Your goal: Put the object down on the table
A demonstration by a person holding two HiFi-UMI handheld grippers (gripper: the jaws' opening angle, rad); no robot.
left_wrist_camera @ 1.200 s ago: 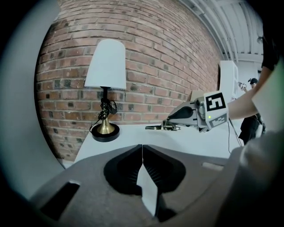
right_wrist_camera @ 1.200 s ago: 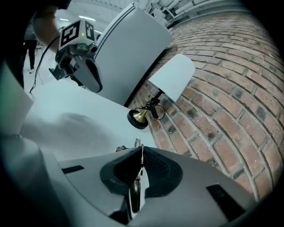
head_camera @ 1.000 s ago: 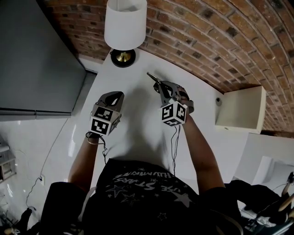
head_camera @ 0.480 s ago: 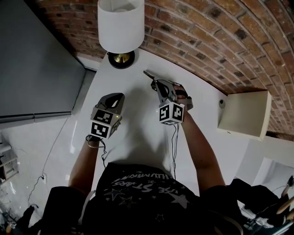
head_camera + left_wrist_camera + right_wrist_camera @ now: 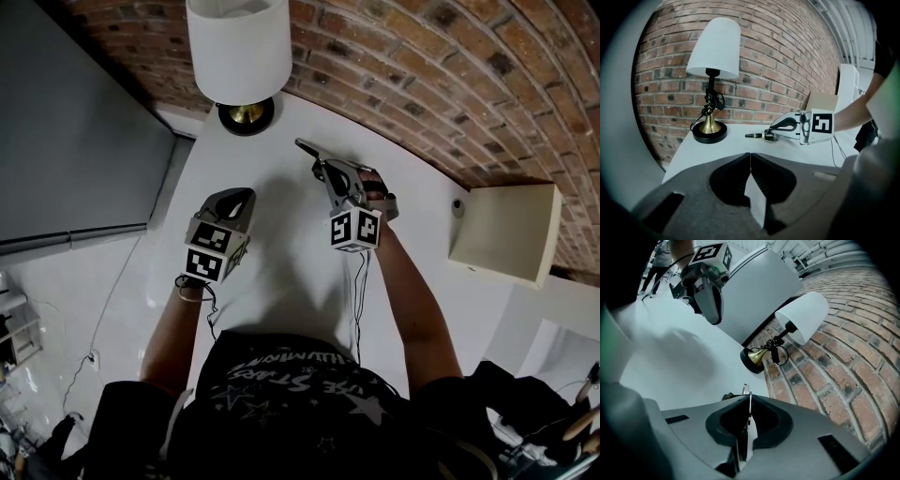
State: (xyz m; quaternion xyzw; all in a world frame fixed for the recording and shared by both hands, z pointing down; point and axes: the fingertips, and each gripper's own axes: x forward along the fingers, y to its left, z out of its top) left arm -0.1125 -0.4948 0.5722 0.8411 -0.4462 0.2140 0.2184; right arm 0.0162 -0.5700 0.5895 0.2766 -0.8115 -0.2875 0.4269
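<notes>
Little has shifted in the last second: both your grippers keep their spots over the bench (image 5: 281, 272). Your left gripper (image 5: 750, 155) has its fingers pressed together on nothing. Your right gripper (image 5: 748, 399) pinches a slim tool (image 5: 754, 135), which juts beyond the fingertips, low over the bench. Farther ahead of the fingers stands the lamp (image 5: 711, 84), against the brick wall (image 5: 778, 70).

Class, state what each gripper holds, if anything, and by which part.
The right gripper clamps a slim tool near one end; the rest juts out. The left gripper is shut, empty.
</notes>
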